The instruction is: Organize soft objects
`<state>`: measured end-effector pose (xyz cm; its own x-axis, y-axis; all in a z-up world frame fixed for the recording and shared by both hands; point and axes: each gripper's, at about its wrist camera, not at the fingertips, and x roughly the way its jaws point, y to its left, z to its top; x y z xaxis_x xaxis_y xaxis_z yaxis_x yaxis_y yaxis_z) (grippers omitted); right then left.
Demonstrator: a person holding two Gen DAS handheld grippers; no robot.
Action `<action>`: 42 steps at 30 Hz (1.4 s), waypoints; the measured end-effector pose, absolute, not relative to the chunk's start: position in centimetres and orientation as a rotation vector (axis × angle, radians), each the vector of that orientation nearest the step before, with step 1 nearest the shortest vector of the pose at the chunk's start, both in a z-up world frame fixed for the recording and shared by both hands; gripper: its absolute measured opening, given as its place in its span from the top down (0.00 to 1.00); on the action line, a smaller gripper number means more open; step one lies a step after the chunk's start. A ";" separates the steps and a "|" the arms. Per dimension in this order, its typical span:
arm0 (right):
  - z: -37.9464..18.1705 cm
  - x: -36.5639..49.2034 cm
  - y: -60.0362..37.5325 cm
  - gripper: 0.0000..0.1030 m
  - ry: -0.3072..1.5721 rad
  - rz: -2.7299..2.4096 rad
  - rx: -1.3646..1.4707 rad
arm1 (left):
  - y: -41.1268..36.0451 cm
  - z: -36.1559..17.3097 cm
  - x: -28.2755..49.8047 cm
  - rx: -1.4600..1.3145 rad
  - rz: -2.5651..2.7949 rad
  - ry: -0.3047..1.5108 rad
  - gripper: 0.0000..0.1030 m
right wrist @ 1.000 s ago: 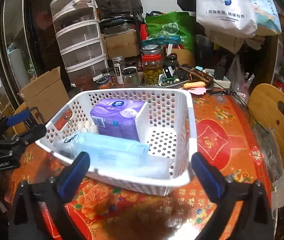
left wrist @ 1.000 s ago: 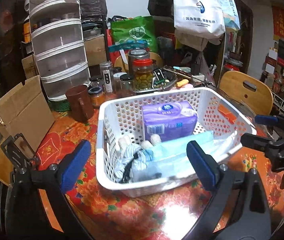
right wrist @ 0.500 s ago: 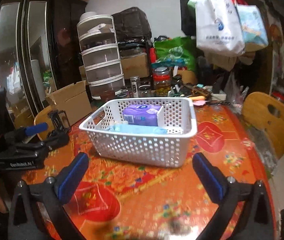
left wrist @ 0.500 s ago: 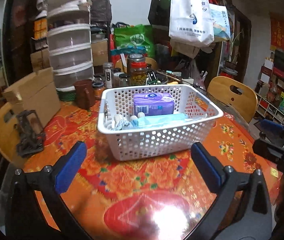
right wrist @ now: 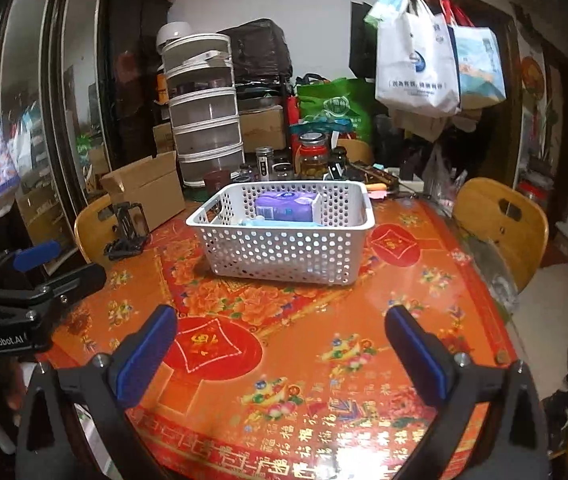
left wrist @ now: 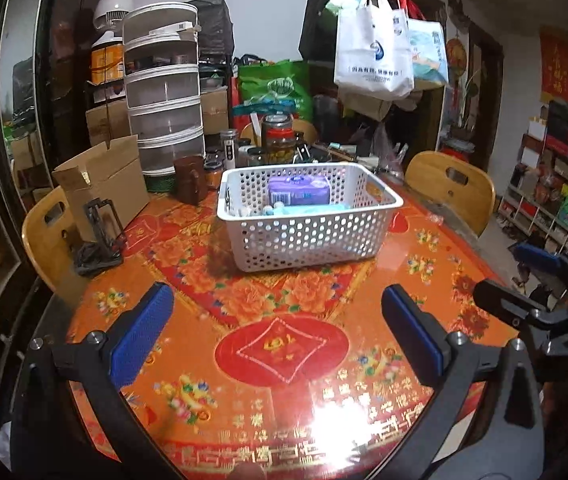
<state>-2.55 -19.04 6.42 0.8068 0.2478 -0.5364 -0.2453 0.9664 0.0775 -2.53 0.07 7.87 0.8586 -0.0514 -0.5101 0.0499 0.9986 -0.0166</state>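
Note:
A white perforated basket [left wrist: 311,236] [right wrist: 284,252] stands mid-table on the red and orange flowered cloth. Inside it lie a purple tissue pack [left wrist: 299,191] [right wrist: 284,206], a light blue pack [left wrist: 311,209] and small rolled socks [left wrist: 244,212] at the left end. My left gripper [left wrist: 278,332] hangs open over the near part of the table, well short of the basket, with nothing between its blue pads. My right gripper [right wrist: 280,344] is likewise open and empty, near the table's front. Each gripper shows at the other view's edge.
Jars [left wrist: 280,146], a brown mug [left wrist: 191,180], a stacked drawer tower [left wrist: 164,92] and a cardboard box [left wrist: 104,180] crowd the table's far and left side. Wooden chairs [left wrist: 449,188] [left wrist: 48,236] flank the table. A small black stand [left wrist: 102,228] sits at the left edge. Bags [left wrist: 371,52] hang behind.
Both grippers have drawn back from the basket toward the table's near edge and risen a little; the basket now looks far smaller. Its contents lie as before.

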 end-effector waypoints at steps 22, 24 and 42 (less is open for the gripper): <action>6.1 -1.4 -19.8 0.00 0.595 0.251 0.009 | 0.6 7.1 -0.5 -0.034 -0.017 0.615 0.00; 6.1 -1.5 -19.9 0.00 0.592 0.251 0.008 | 0.6 7.1 -0.4 -0.037 -0.021 0.617 0.00; 6.3 -1.7 -19.7 0.00 0.587 0.255 0.013 | 0.6 6.8 -0.4 -0.036 -0.025 0.622 0.00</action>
